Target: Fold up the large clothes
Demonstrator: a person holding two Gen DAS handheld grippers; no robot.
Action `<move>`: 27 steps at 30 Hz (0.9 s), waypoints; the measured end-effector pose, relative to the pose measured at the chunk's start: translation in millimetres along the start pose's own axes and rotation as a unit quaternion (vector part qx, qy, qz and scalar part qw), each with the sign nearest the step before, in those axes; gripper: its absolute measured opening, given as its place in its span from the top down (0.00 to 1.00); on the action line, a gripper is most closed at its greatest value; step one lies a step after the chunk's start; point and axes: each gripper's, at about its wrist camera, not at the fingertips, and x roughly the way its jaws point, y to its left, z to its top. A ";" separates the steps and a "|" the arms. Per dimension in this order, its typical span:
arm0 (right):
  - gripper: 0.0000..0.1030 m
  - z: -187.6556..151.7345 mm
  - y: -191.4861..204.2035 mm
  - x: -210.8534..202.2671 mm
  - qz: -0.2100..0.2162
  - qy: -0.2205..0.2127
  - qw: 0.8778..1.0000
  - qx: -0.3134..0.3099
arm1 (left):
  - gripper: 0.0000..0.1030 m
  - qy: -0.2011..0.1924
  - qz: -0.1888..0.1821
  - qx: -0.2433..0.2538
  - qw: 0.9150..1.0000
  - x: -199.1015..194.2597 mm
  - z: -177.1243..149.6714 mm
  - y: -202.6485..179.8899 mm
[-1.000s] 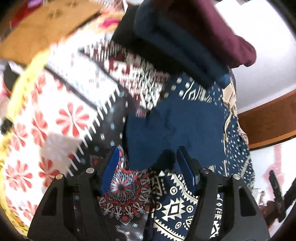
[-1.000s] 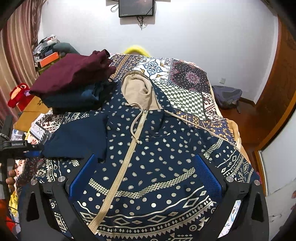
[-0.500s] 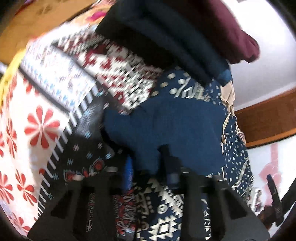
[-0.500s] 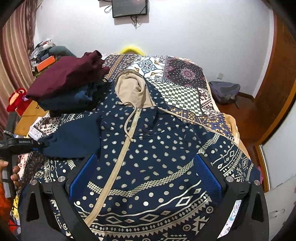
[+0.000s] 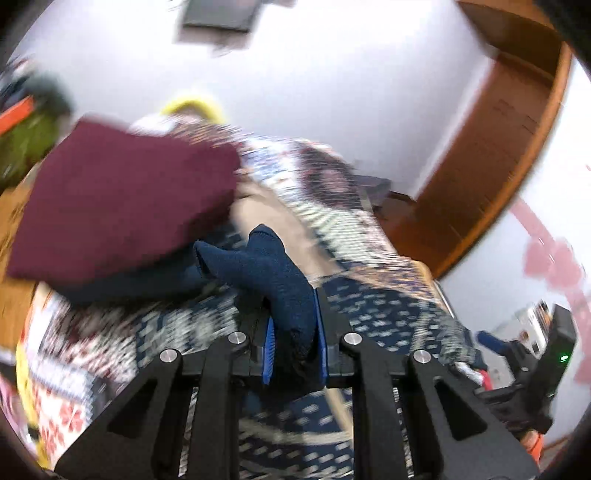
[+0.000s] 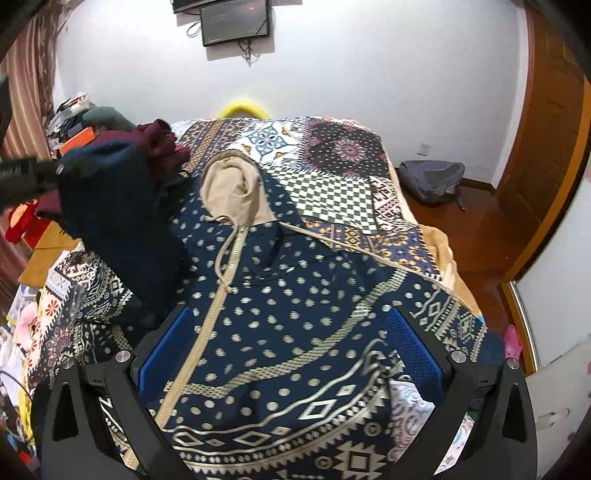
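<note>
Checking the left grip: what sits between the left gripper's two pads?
The hoodie's plain navy sleeve, bunched and pinched by the left gripper; clear in the left wrist view.

Looking into a home bedroom — bed [image 6: 354, 206] lying under a patchwork spread, small screen [image 6: 236, 18] hanging on the white wall, curtains [image 6: 33, 92] hanging at the left, backpack [image 6: 432, 181] slumping on the wooden floor (beside a wooden door [image 6: 546, 147]).
</note>
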 end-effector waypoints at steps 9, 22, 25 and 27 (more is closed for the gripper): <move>0.00 -8.1 -30.9 0.0 -0.010 0.019 1.000 0.020 | 0.82 0.073 -0.061 0.109 0.989 73.2 12.8 -112.1; 0.00 5.4 -35.7 55.9 0.094 0.116 0.986 0.072 | 0.31 0.090 0.020 0.117 0.989 53.6 -16.1 -48.2; 0.08 7.9 -35.2 77.0 0.103 0.152 0.979 0.082 | 0.31 0.120 0.062 0.097 0.986 52.7 -33.1 1.0; 0.17 7.5 -33.7 92.9 0.104 0.180 0.974 0.086 | 0.31 0.147 0.086 0.079 0.982 54.7 -47.8 36.5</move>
